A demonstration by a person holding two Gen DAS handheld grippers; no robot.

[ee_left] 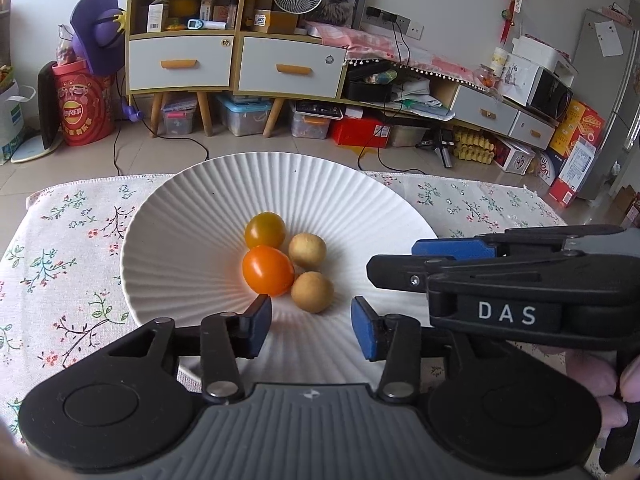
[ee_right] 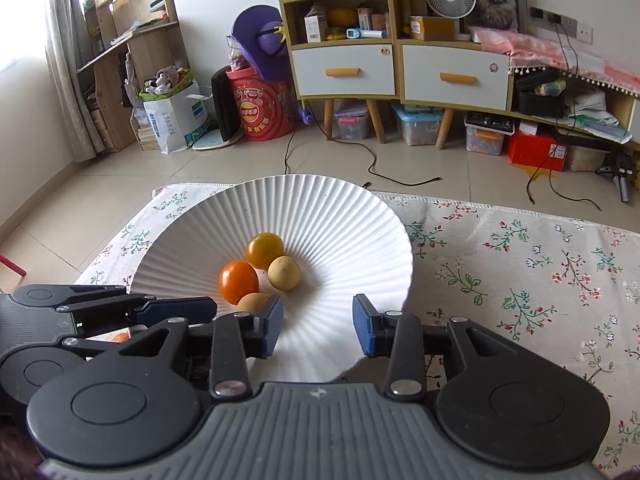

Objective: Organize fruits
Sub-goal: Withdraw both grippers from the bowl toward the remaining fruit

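A white ribbed plate (ee_left: 192, 240) (ee_right: 340, 216) sits on a floral tablecloth. In it lie an orange tomato (ee_left: 267, 270) (ee_right: 238, 281), a yellow-orange tomato (ee_left: 265, 230) (ee_right: 264, 249) and two tan round fruits, one farther (ee_left: 307, 250) (ee_right: 284, 273) and one nearer (ee_left: 312, 291) (ee_right: 252, 302). My left gripper (ee_left: 311, 330) is open and empty over the plate's near rim, just short of the fruits. My right gripper (ee_right: 318, 328) is open and empty over the plate's near side. The right gripper shows at the right of the left wrist view (ee_left: 500, 276).
The floral tablecloth (ee_right: 520, 280) (ee_left: 60, 260) covers the table, whose far edge lies just behind the plate. Beyond are a tiled floor with cables, wooden cabinets (ee_left: 236, 60), storage boxes and a red drum (ee_left: 82, 104).
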